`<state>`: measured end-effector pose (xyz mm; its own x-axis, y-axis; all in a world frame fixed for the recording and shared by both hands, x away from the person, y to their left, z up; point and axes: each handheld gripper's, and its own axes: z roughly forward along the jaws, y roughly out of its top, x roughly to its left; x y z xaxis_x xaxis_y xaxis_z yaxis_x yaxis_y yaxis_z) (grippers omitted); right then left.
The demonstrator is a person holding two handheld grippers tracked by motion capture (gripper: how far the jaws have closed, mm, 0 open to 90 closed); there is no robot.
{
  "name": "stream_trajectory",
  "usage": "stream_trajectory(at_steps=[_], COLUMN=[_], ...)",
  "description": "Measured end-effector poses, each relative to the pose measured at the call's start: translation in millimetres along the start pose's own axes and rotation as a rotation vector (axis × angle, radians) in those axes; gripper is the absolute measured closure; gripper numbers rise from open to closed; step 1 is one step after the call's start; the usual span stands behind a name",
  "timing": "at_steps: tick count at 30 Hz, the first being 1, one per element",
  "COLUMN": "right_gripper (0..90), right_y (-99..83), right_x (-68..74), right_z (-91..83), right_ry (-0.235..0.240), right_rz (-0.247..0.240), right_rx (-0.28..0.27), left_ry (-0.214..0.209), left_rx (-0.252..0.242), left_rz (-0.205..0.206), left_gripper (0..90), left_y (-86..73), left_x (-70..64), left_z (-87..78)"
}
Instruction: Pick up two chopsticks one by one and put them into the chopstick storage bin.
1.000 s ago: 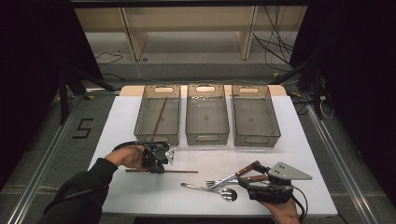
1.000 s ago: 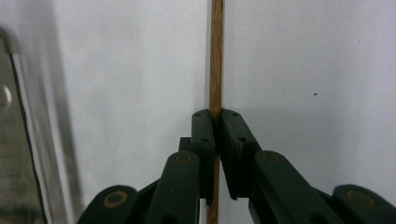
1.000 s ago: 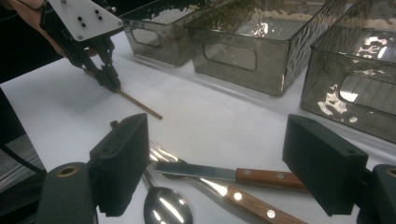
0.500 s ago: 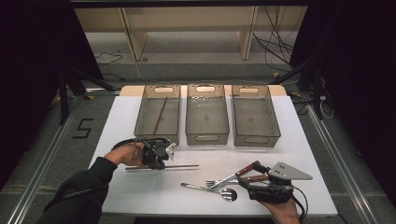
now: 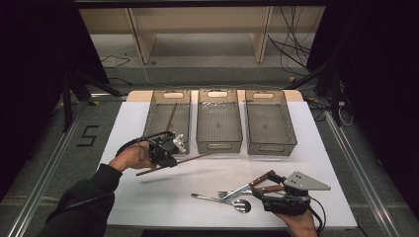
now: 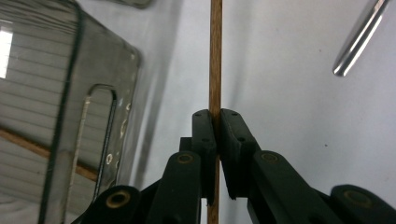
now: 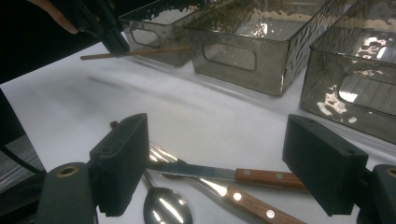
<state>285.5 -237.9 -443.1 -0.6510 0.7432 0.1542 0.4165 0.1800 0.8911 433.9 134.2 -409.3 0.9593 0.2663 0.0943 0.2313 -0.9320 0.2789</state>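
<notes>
My left gripper jaws pinch the chopstick mid-shaft: light, stiff, slippery wood, likely to pivot. Right gripper jaws gape wide.

black sleeve, black jaws, grey three-cornered plate

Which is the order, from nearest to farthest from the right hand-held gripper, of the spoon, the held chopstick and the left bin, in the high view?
From the right hand-held gripper:
1. Spoon, on the table just to its left.
2. Chopstick, held off the table in the left hand-held gripper, farther left.
3. Left bin, at the table's far side, with another chopstick inside.
</notes>
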Motion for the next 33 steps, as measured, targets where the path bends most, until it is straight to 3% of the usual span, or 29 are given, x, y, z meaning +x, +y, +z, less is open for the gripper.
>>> stream_trajectory(at_steps=[15,33], right_gripper=[23.7,23.7], right_y=[0.0,0.0], right_x=[-0.3,-0.5], right_z=[0.0,-0.2], right_ry=[0.000,0.000], right_rz=[0.000,0.000], right_rx=[-0.001,-0.002], left_ry=[0.039,0.140], left_rx=[-0.119,-0.270], left_rz=[-0.191,-0.334], left_gripper=[84.1,84.1], left_y=[7.9,12.5], left_x=[20.4,57.1], left_z=[-22.2,-61.3])
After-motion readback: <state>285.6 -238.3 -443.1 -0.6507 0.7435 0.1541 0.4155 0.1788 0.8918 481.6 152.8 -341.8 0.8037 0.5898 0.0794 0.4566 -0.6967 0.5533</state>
